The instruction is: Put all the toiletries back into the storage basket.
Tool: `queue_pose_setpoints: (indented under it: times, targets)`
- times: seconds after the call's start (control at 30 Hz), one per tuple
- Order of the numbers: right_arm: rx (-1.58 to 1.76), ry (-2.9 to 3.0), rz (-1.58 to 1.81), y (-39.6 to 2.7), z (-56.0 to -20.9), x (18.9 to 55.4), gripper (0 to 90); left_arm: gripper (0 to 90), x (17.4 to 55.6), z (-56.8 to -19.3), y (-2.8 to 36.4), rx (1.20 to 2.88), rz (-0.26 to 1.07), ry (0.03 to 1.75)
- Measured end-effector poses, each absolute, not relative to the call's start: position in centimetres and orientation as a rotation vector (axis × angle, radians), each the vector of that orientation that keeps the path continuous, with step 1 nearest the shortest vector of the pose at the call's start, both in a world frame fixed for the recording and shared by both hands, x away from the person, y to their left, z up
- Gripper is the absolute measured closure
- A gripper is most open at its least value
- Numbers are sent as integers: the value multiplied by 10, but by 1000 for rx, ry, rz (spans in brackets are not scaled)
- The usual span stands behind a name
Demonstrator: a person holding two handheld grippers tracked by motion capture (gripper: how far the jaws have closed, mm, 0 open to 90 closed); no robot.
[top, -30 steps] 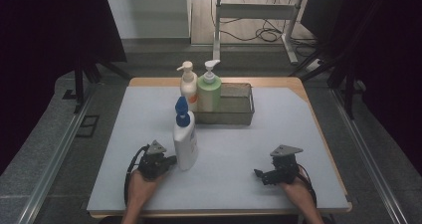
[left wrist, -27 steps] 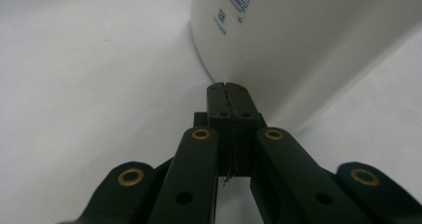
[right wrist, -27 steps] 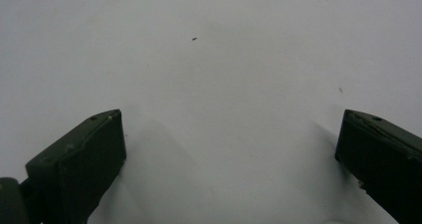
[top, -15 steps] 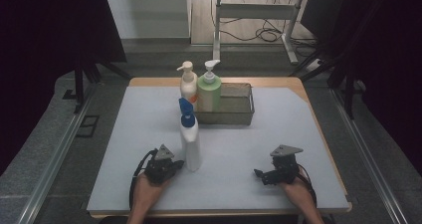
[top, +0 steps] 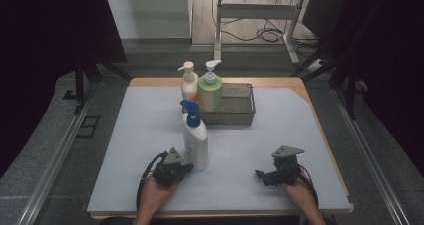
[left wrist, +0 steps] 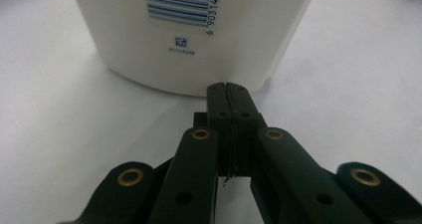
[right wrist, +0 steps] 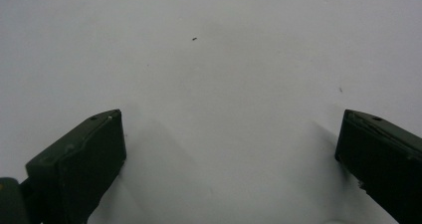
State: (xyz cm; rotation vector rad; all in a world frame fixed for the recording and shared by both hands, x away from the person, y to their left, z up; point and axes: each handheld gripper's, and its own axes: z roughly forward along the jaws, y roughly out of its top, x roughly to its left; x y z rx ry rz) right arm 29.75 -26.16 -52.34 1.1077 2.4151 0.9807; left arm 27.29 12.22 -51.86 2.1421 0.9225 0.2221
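The white bottle (top: 195, 144) looks tall, smooth, probably tippy; it's best gripped mid-body. Left gripper (left wrist: 230, 88) jaws are pressed together at its base, right gripper (right wrist: 231, 149) jaws spread apart.

The left hand-held gripper (top: 186, 166) was black, with a grey three-cornered plate on top and a black cable looping behind it; its jaw arms carried brass-ringed screw holes and plain dark holes. The right hand-held gripper (top: 260, 174) was also black, with the same grey plate and a trailing black cable, and its jaws ended in blocky, matte pads. Both forearms were bare, with no sleeves.
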Motion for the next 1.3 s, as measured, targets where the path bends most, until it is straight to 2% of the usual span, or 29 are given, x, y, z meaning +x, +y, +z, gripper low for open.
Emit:
queue_pose_setpoints:
  times: [0.5, 0.77, 1.17, 1.3]
  targets:
    - [1107, 2414, 982, -262, -524, 298, 0, 888, 280, -520, 101, 2172, 201, 861]
    - [1107, 2414, 982, -262, -523, 297, 0, 841, 276, -518, 105, 2185, 213, 872]
    - [1105, 2417, 981, -262, -523, 297, 5, 623, 268, -511, 122, 2186, 273, 929]
    - [1090, 2421, 990, -262, -521, 297, 48, 567, 265, -510, 127, 2186, 300, 949]
